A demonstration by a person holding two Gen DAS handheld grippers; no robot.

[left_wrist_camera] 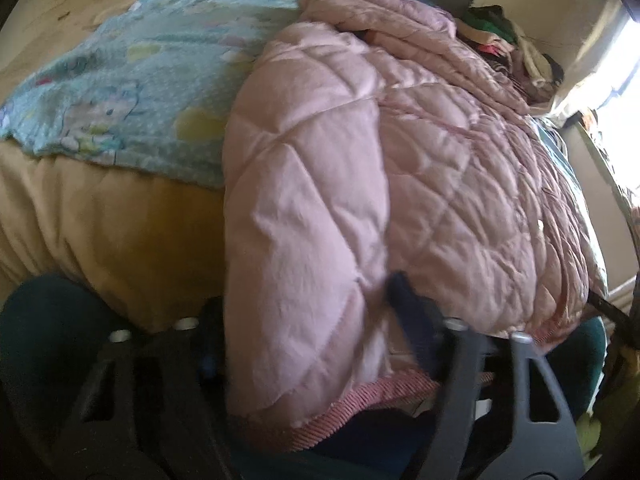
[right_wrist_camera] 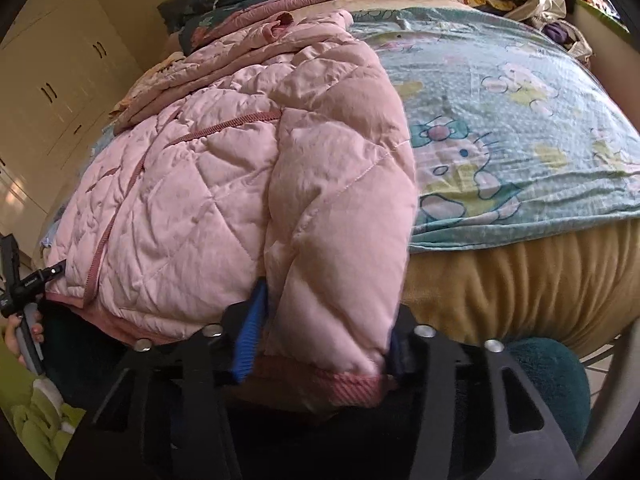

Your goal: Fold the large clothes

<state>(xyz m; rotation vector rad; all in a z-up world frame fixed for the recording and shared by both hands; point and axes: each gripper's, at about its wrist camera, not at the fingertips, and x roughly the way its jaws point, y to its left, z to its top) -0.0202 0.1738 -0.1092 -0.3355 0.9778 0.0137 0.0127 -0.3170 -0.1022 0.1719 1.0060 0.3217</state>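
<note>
Jaws, left: both fingers of the left gripper (left_wrist_camera: 304, 344) were spread about as wide as a sleeve and closed round the sleeve (left_wrist_camera: 296, 216) of the pink quilted jacket (left_wrist_camera: 440, 168); the near finger showed dark against the padding, the other was mostly hidden behind it.
Jaws, right: the right gripper (right_wrist_camera: 320, 336) was clamped on the other sleeve (right_wrist_camera: 340, 200), a blue finger pad (right_wrist_camera: 252, 332) pressed into one side and a dark finger into the opposite side, just above the ribbed cuff (right_wrist_camera: 352, 390).
Jacket: lay spread on the bed, puffy and diamond-stitched, with darker pink piping (right_wrist_camera: 224, 124) running across the body; its hem reached the near edge of the mattress.
Sleeves: each hung over the bed edge toward its camera, cuff end lowest.
Cuff, left view: a ribbed pink band (left_wrist_camera: 360, 408) curved below the held sleeve.
Blanket: a turquoise cartoon-print blanket (right_wrist_camera: 500, 92) lay flat on the bed beside the jacket, touching it along one side.
Bed cover: a tan cover (left_wrist_camera: 100, 232) ran under both, bulging at the near edge.
Background: a heap of mixed clothes (left_wrist_camera: 516, 48) sat at the far side near a bright window; cream wardrobe doors (right_wrist_camera: 60, 68) stood beyond the bed in the right view.
Sharpness: slightly blurred in both views.
</note>
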